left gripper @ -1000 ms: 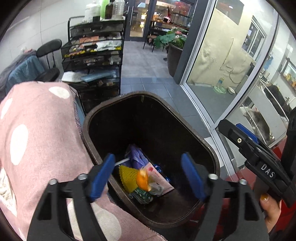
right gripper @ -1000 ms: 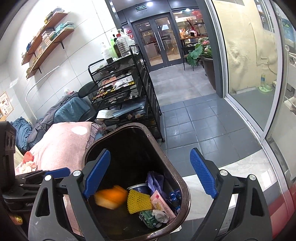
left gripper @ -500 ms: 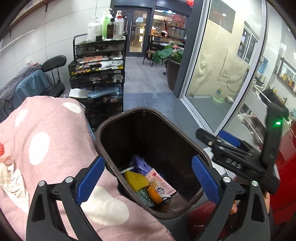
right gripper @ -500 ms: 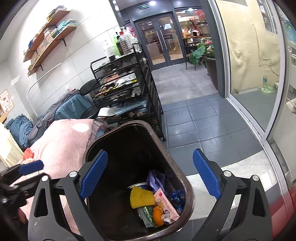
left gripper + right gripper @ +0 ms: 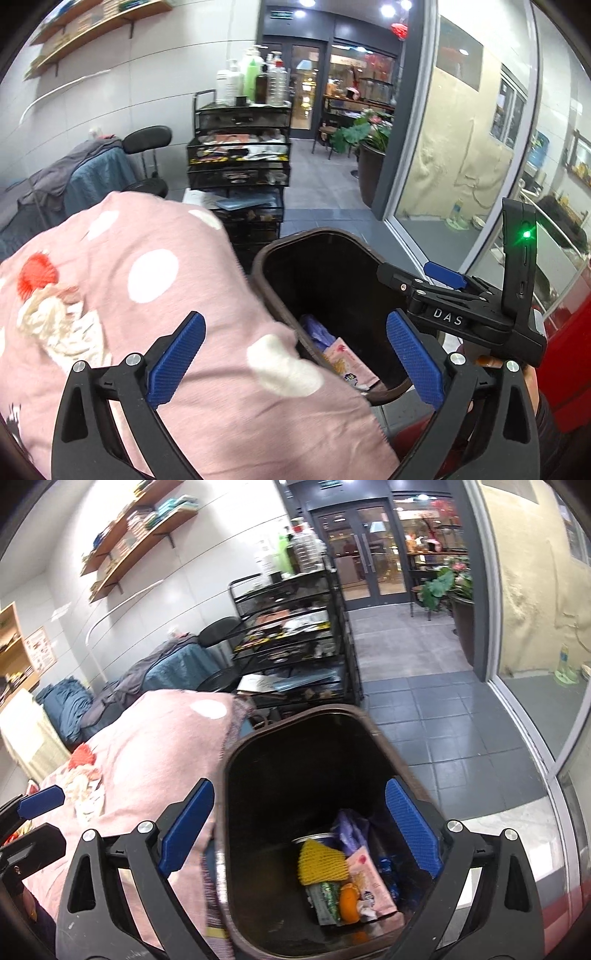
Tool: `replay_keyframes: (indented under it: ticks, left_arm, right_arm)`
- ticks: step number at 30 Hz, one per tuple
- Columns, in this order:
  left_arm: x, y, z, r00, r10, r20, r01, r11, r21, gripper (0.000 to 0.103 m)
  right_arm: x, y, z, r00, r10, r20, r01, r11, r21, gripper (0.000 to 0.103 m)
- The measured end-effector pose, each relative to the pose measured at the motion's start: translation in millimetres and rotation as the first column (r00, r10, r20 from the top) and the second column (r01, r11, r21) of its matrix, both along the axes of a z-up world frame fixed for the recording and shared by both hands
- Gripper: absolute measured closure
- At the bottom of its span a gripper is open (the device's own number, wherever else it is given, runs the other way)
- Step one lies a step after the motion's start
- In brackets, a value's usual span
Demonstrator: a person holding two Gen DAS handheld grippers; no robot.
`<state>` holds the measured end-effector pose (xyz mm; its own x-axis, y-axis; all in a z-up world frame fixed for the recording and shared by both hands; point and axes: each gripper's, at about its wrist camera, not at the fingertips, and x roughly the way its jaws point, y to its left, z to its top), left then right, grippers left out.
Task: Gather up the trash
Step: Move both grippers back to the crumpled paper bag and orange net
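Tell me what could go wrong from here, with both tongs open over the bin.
1. The pink blanket drapes against the brown bin at its rim; it could slide in or hide the opening.
2. The left tongs and right tongs work close together and might clash.
3. The left tongs have just been opening, with nothing between them; a stray swing could tip the bin.

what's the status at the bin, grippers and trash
Left gripper open, jaws just opening, nothing between them. Right gripper open, empty. Trash in the brown bin: yellow foam net, orange piece, wrappers. Pink blanket crowds the rim.
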<state>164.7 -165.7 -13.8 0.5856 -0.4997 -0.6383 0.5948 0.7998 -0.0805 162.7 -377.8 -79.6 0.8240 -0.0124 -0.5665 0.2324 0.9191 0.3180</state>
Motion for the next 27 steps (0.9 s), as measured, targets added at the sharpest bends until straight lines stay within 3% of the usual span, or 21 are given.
replay_keyframes:
  ticks: [7,12,20,27]
  left_arm:
    - [-1.5,42.1,-2.2,0.993,0.110,0.032,-0.110,0.994,0.013,0.005]
    - [0.2,76.8,-6.2,0.980,0.194,0.043,-0.195,0.980,0.025,0.005]
    - [6.4,148.9,-13.1,0.940,0.340,0.017,-0.341,0.940,0.017,0.005]
    - [11.5,221.2,-22.8,0.877,0.480,-0.008,-0.479,0.877,0.031,0.006]
  right_arm:
    - [21.2,47.4,11.3,0.990,0.139,0.003,-0.139,0.990,-0.019,0.010]
    - [36.8,87.7,21.7,0.966,0.258,0.007,-0.258,0.965,-0.043,0.010]
    - [61.9,166.4,34.2,0.886,0.463,-0.027,-0.464,0.883,-0.079,0.010]
    - [78.7,233.6,37.1,0.799,0.596,-0.083,-0.602,0.792,-0.101,0.010]
